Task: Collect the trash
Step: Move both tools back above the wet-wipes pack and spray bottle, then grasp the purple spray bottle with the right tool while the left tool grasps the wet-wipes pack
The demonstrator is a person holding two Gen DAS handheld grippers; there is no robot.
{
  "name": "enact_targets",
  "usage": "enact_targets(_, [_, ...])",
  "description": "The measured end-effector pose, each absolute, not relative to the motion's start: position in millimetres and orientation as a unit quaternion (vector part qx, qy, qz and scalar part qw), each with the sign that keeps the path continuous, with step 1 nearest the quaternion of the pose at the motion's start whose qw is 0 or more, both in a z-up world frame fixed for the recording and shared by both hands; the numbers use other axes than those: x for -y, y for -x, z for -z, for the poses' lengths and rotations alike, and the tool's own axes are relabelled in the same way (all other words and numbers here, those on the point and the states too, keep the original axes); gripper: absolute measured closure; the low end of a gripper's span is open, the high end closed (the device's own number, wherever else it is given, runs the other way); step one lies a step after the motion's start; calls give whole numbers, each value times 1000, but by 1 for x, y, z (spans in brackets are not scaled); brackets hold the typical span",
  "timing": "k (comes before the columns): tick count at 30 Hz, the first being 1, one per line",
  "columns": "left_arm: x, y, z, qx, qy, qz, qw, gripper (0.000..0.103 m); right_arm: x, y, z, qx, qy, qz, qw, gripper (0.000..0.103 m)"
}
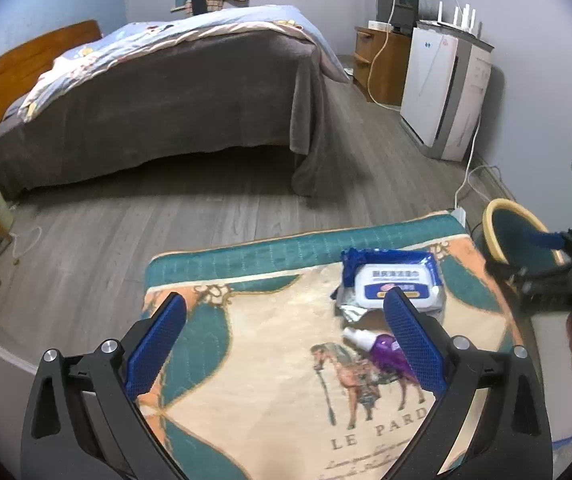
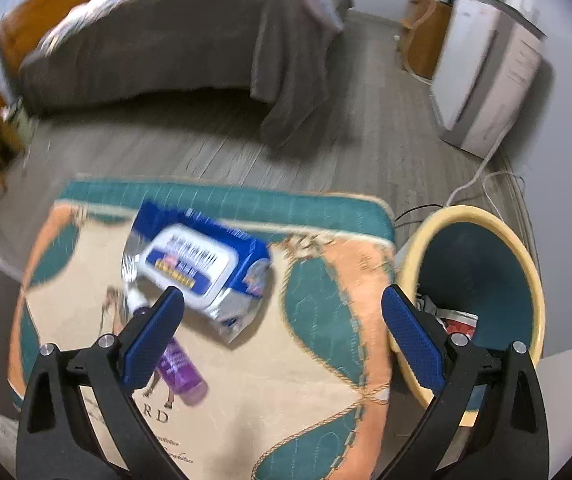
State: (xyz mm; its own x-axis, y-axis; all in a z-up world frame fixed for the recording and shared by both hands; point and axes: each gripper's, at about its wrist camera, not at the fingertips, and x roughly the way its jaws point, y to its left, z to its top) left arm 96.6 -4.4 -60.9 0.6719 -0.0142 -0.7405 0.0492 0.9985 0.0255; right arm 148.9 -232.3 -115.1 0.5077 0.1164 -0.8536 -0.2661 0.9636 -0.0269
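Note:
A blue and white wet-wipe pack point(image 1: 394, 280) point(image 2: 205, 268) lies on a patterned cloth point(image 1: 265, 380) point(image 2: 277, 380) covering a table. A purple spray bottle point(image 1: 386, 350) point(image 2: 179, 368) lies beside it, nearer to me. A yellow-rimmed bin point(image 2: 474, 280) point(image 1: 514, 232) with a dark blue inside stands at the table's right edge, with trash in its bottom. My left gripper point(image 1: 286, 320) is open and empty above the cloth, left of the pack. My right gripper point(image 2: 283, 312) is open and empty, between the pack and the bin; it also shows in the left wrist view point(image 1: 558, 264).
A bed point(image 1: 157, 92) with a grey cover stands across the wood floor. A white appliance point(image 1: 446, 92) and a wooden cabinet point(image 1: 382, 64) line the right wall, with white cables point(image 1: 470, 176) trailing to the floor behind the bin.

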Motion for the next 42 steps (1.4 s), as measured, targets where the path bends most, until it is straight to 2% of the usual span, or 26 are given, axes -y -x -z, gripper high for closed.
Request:
enact_targets(20, [-38, -111, 89, -448, -22, 1, 894, 5, 139, -136, 180, -544, 150, -208, 799, 8])
enact_targets(26, [-39, -111, 90, -448, -21, 0, 894, 5, 131, -133, 197, -558, 184, -211, 781, 31])
enact_targets(27, [-39, -112, 90, -449, -22, 0, 893, 5, 131, -133, 200, -561, 185, -210, 779, 38])
enact_targets(30, [-37, -111, 90, -450, -28, -1, 893, 5, 131, -133, 205, -571, 181, -213, 772, 45])
enact_targets(33, [-33, -112, 92, -452, -34, -2, 891, 5, 127, -128, 209, -577, 196, -223, 761, 63])
enact_targets(37, [-27, -113, 96, -456, -41, 2, 889, 5, 132, -126, 206, -586, 189, -231, 753, 67])
enact_targets(42, [-7, -120, 105, -461, -57, 25, 885, 5, 155, -126, 200, -594, 183, -235, 748, 68])
